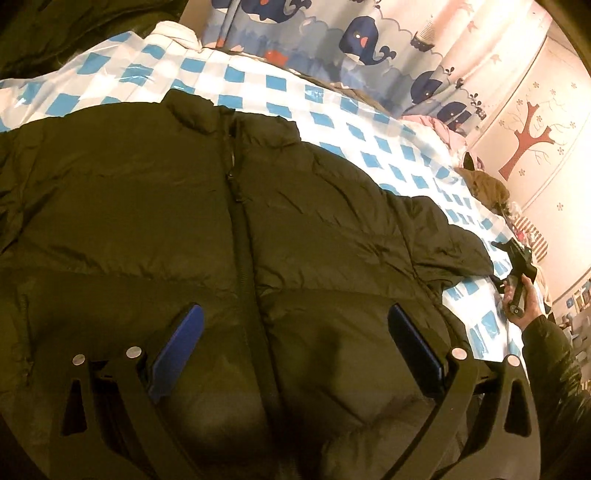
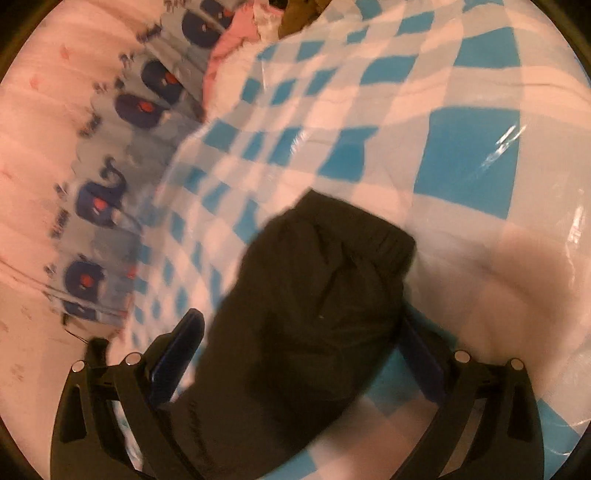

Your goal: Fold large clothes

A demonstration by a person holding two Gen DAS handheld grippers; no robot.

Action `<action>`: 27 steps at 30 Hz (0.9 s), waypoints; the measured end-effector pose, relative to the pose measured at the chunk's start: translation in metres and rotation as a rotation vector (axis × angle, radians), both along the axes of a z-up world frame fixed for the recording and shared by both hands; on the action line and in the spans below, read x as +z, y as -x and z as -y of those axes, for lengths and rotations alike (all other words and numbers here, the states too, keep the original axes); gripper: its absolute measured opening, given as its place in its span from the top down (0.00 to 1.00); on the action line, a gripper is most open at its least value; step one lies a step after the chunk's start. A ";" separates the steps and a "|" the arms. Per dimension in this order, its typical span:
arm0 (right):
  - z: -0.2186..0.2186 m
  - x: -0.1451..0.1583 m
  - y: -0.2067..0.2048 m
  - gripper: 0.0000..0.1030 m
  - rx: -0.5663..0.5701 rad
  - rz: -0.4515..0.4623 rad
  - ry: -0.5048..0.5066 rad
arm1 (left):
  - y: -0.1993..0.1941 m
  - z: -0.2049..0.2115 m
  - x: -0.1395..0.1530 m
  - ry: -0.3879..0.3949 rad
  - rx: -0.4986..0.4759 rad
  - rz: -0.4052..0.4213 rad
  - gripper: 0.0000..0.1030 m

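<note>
A dark puffer jacket (image 1: 229, 221) lies front up, zipped, on a blue-and-white checked sheet (image 1: 332, 107). My left gripper (image 1: 295, 332) hovers open over the jacket's lower front, its blue pads on either side of the zipper and holding nothing. The jacket's right sleeve (image 1: 454, 243) stretches out toward the bed's edge. In the right wrist view, that sleeve (image 2: 317, 295) runs between the wide-apart fingers of my right gripper (image 2: 301, 332), with its cuff (image 2: 373, 236) pointing away. The jaws stand open around it. This view is blurred.
A whale-print curtain (image 1: 369, 40) hangs along the bed's far side. Pink clothes (image 1: 439, 123) and a brown garment (image 1: 487, 184) are heaped at the far right corner. A person's hand (image 1: 524, 306) and dark sleeve show at the right. Another dark garment (image 1: 55, 33) lies at the top left.
</note>
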State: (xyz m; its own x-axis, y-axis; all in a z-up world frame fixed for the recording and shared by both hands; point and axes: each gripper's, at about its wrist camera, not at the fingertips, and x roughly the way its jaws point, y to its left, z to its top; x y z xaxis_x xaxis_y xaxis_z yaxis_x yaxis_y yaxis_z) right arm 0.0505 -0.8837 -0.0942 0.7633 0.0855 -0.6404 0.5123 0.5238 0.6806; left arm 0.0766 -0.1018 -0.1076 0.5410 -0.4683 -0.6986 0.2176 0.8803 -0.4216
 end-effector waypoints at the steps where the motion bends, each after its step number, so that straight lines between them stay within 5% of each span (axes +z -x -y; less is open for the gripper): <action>1: -0.002 0.001 -0.002 0.07 0.006 -0.004 0.013 | 0.000 0.000 0.001 0.001 0.000 0.001 0.06; 2: -0.002 0.001 0.001 0.11 0.008 -0.008 0.019 | 0.000 0.000 0.000 0.003 0.000 0.000 0.06; 4: 0.003 -0.007 0.004 0.96 -0.002 0.033 -0.052 | 0.000 -0.001 -0.001 0.010 0.002 -0.006 0.06; 10: -0.009 0.027 0.006 0.97 0.007 0.114 0.027 | 0.000 -0.011 0.007 0.050 0.024 -0.009 0.06; 17: -0.072 0.138 -0.005 0.97 0.080 0.353 0.185 | 0.012 -0.063 0.047 0.119 0.128 0.086 0.06; 27: -0.279 0.269 -0.071 0.97 0.377 0.601 0.320 | 0.025 -0.156 0.058 0.202 0.346 0.095 0.06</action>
